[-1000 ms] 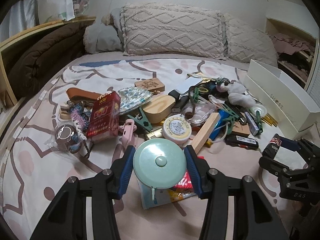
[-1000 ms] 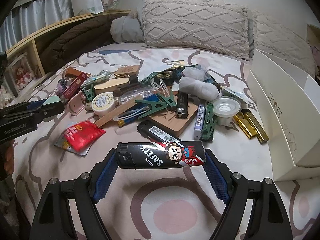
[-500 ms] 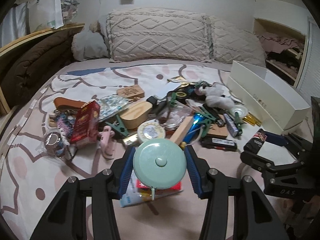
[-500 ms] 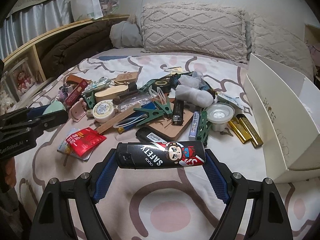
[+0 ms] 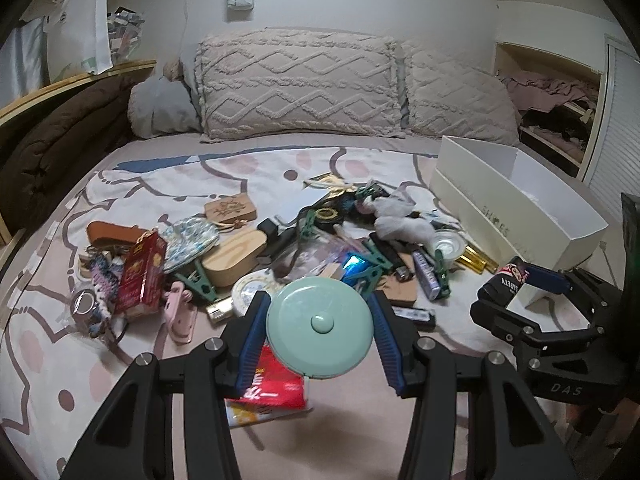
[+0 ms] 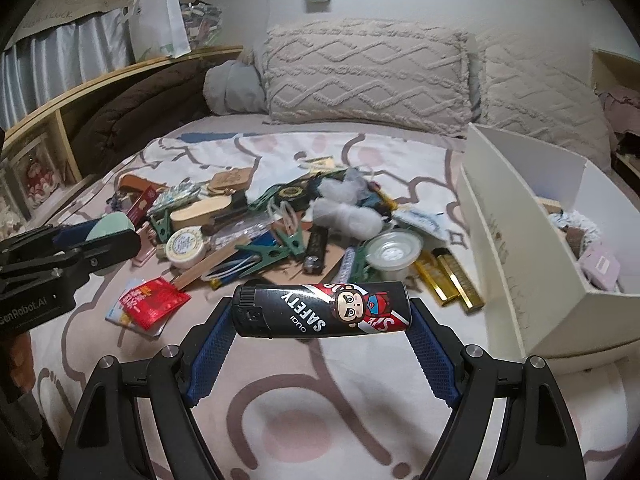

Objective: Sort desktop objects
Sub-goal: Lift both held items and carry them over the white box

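**Both Grippers Loaded Above the Bed, Clutter Pile as Reference**

The left gripper [image 5: 320,332] held a round mint-green tape measure [image 5: 320,326]. Its jaws pinched the disc at opposite edges, flat face and centre button toward the camera. The disc hung clear of the bed [image 5: 132,168], on the near side of the clutter pile [image 5: 320,240], with a red snack packet [image 5: 276,392] lying on the cover directly beneath it.

The right gripper [image 6: 322,316] held a black lighter [image 6: 322,310] printed with a cartoon figure and the word "SAFETY". Its jaws stood wide and pinched the lighter end to end, so that it lay crosswise between the blue pads [image 6: 210,344]. The lighter was off the bed, near the front edge of the pile.

In the left wrist view, the right gripper [image 5: 516,284] appeared to the right of the pile, with the lighter [image 5: 506,282] in front of the white box [image 5: 520,216]. In the right wrist view, the left gripper [image 6: 104,232] appeared to the left of the pile.

The white box [image 6: 516,248] stood on the bed to the right of the pile, open at the top; a few items lay inside, too small to identify.

The pile contained green clips [image 6: 276,248], a wooden case [image 5: 234,256], a red carton [image 5: 140,276], a round tin [image 6: 186,246], two gold bars [image 6: 448,276] and a clear plastic lid [image 6: 394,250]. Two textured pillows [image 5: 298,84] lay beyond the pile at the head of the bed.
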Available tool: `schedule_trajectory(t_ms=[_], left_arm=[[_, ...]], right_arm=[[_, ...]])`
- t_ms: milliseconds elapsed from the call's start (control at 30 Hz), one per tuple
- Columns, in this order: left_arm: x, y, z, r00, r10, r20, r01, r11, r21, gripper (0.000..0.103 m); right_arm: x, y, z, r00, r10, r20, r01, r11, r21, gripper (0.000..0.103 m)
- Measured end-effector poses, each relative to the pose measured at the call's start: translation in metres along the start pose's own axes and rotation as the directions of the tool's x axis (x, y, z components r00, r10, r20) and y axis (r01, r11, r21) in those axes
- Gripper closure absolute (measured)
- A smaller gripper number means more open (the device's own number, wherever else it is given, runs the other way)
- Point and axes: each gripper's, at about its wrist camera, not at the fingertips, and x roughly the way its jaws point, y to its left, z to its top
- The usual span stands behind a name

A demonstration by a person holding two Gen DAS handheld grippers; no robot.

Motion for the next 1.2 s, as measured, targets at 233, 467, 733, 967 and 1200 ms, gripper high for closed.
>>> schedule_trajectory(t_ms=[233,467,733,967,1200], left_arm=[[-0.001,-0.023,0.015,0.999,-0.036,0.024,0.035,0.999,0.002,0.053],[-0.006,-0.044,0.029,0.997,-0.059,0.052,0.059,0.998,0.017,0.053],[-0.01,-0.057,0.047,0.994,-0.079,0.082,0.078,0.997,0.016,0.053],[-0.014,-0.077,0.068,0.988,-0.102,0.116,0.099,0.995,0.03,0.053],[-0.014,-0.095,0.092,0.981,-0.125,0.147,0.12,0.992,0.041,0.053]], right_arm=[[-0.015,-0.011,0.01,0.999,-0.024,0.044,0.024,1.0,-0.002,0.019],[-0.029,-0.023,0.02,0.996,-0.037,0.082,0.037,0.999,0.006,0.019],[-0.044,-0.042,0.035,0.99,-0.077,0.118,0.074,0.997,0.029,0.019],[-0.06,-0.066,0.052,0.981,-0.115,0.157,0.107,0.992,0.061,0.019],[-0.071,-0.089,0.069,0.972,-0.148,0.181,0.134,0.987,0.09,0.019]])
